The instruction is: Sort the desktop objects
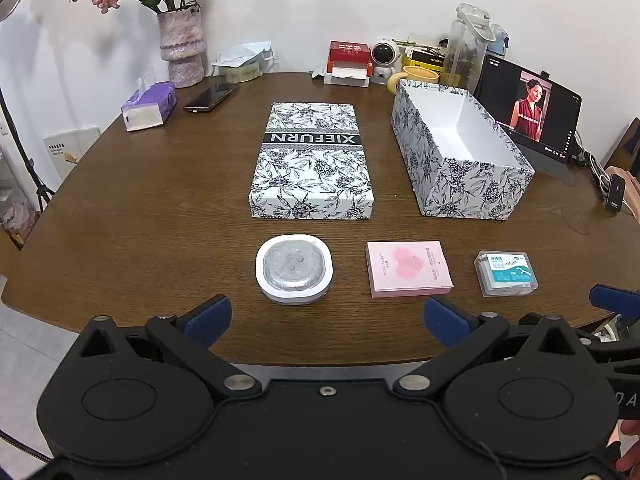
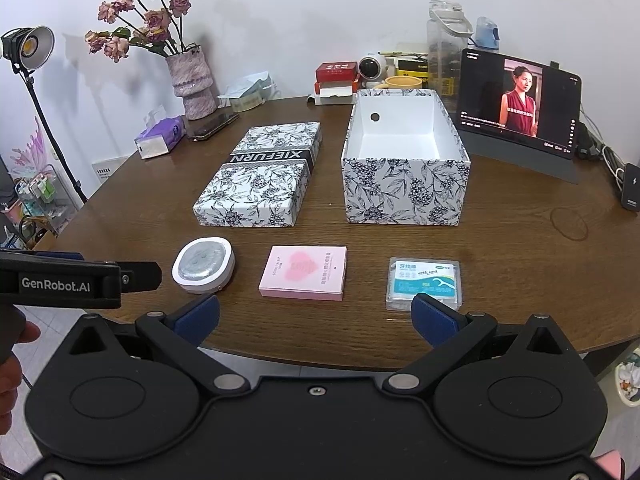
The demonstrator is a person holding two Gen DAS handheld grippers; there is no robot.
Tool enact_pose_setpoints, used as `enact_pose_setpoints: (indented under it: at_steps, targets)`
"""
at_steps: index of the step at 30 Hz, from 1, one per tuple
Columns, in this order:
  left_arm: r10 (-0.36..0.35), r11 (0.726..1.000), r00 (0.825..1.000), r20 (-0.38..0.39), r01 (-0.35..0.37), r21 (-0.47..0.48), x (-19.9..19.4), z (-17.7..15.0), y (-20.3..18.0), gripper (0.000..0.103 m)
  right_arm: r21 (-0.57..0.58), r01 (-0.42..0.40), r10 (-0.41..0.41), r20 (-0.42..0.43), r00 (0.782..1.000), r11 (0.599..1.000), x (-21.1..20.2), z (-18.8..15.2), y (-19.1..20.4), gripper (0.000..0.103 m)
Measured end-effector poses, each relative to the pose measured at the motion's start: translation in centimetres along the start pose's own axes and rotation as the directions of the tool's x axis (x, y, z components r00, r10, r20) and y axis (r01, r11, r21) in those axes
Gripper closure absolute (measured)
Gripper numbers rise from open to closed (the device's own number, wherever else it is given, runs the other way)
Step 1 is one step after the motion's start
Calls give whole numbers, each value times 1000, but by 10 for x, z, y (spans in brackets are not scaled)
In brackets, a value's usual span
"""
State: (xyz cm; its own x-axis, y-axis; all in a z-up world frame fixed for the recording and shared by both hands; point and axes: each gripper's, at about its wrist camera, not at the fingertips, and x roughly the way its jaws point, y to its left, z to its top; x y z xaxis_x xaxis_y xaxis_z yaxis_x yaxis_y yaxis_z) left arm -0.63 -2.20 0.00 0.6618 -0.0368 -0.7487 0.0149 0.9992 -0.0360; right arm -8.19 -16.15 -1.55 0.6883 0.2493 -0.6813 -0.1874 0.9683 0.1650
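Wood bench (image 1: 120,208): near its front edge lie round case (image 1: 294,268), pink box (image 1: 408,268), floss pack (image 1: 506,273); behind, lid (image 1: 312,160), open box (image 1: 460,152) looking bare inside. Left gripper (image 1: 326,318), right gripper (image 2: 316,316) spread, holding nothing. Risk: slick floss pack may slip from pinch.

A home desk: flower vase (image 2: 192,80), tissues (image 2: 160,136), tablet (image 2: 520,104) playing video.

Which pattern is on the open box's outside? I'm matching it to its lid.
Black-and-white floral print on the open box, white inside; clearest in the right wrist view.
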Motion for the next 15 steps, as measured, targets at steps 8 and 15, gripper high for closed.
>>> enact_pose_setpoints:
  at_steps: [8, 15]
  targets:
    - [1, 1000, 1000, -6, -1, 4, 6, 4, -5, 0, -4, -3, 3, -10, 1000, 1000, 5, 5, -4, 0]
    - [19, 1000, 1000, -16, -19, -1, 12, 11, -5, 0, -8, -11, 10, -34, 999, 1000, 15, 9, -7, 0]
